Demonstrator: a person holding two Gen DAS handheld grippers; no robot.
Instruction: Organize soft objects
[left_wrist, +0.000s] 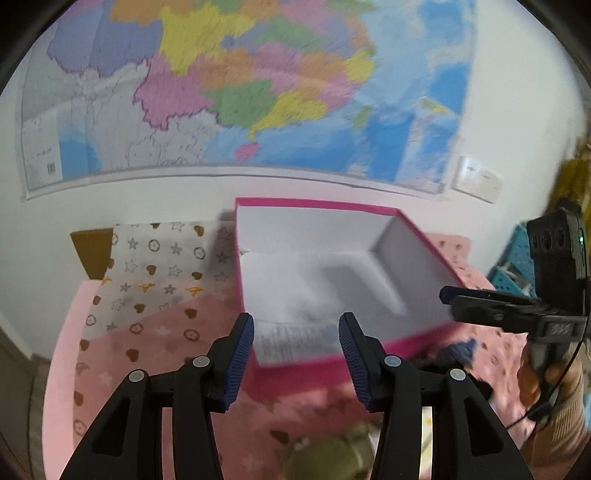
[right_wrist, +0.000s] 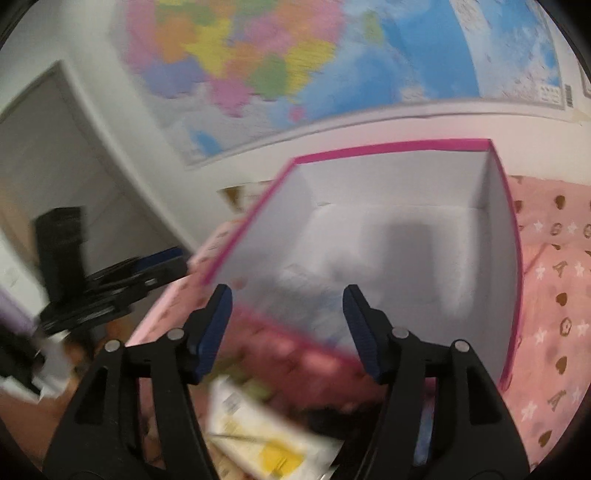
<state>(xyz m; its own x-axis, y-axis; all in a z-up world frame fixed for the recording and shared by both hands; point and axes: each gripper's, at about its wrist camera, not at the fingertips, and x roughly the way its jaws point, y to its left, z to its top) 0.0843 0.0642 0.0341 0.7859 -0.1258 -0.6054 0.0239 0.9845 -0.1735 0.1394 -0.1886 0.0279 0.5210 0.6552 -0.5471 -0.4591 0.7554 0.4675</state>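
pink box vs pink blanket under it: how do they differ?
The pink box is rigid with straight upright walls; the pink blanket lies soft and flat. The box has a plain white inside with magenta edges; the blanket is paler pink, printed with stars, hearts and flowers. The box sits on top; the blanket spreads beneath. Both are pink.

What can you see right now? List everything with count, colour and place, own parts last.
box: one, pink outside, white inside, open, on the bed
paper: one printed sheet, inside the box at its near wall
bedspread: one, pink with hearts and stars, under the box
map: one, multicoloured, on the wall behind
green soft object: one, blurred, on the bedspread below the left tool
crate: one, light blue, far right
left tool: open, nothing between its fingers
right tool: open, nothing gripped
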